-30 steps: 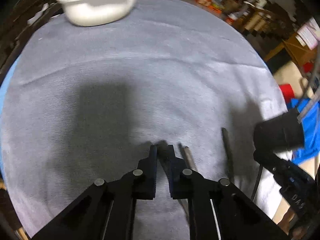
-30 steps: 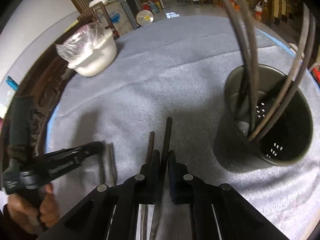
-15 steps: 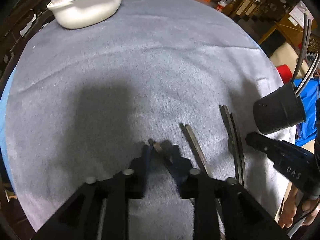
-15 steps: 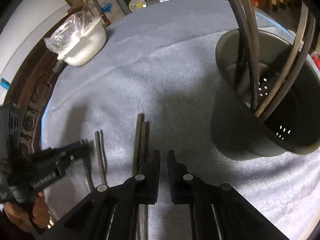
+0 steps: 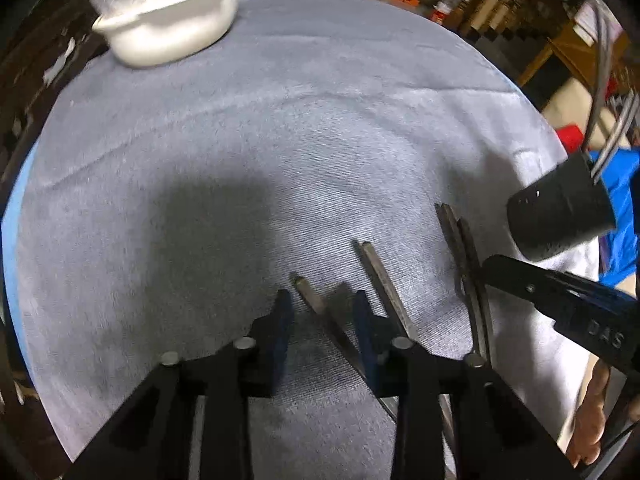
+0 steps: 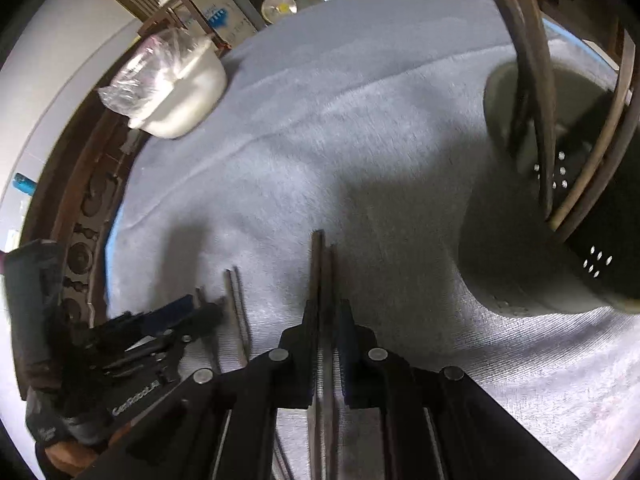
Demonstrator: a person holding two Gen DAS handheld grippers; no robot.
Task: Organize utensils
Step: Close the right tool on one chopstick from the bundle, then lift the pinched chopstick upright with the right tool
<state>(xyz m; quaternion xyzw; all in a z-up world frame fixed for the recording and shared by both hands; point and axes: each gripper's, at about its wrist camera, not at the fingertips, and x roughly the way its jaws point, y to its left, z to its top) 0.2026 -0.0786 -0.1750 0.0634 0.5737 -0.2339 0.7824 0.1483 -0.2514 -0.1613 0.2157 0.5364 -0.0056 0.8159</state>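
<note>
Blue-padded fingers of the left gripper stand a little apart and are closing, with one dark chopstick lying slantwise between them on the cloth; the pads do not yet press it. A second ago those fingers were pressed together just left of the sticks; they then spread over this one, so the next likely step is a pinch and lift.

Beside it lies another stick, and further right a pair runs straight through the right gripper, whose fingers pinch it close together. A second ago that pair lay askew under the right fingers; now it is lined up between them, and the hand sits lower over the cloth.

Beyond the right gripper stands the black holder, near but apart, already bearing several long utensils. A white bowl under plastic sits at the far edge.

By my reading, the pair is ready to go to the holder.
</note>
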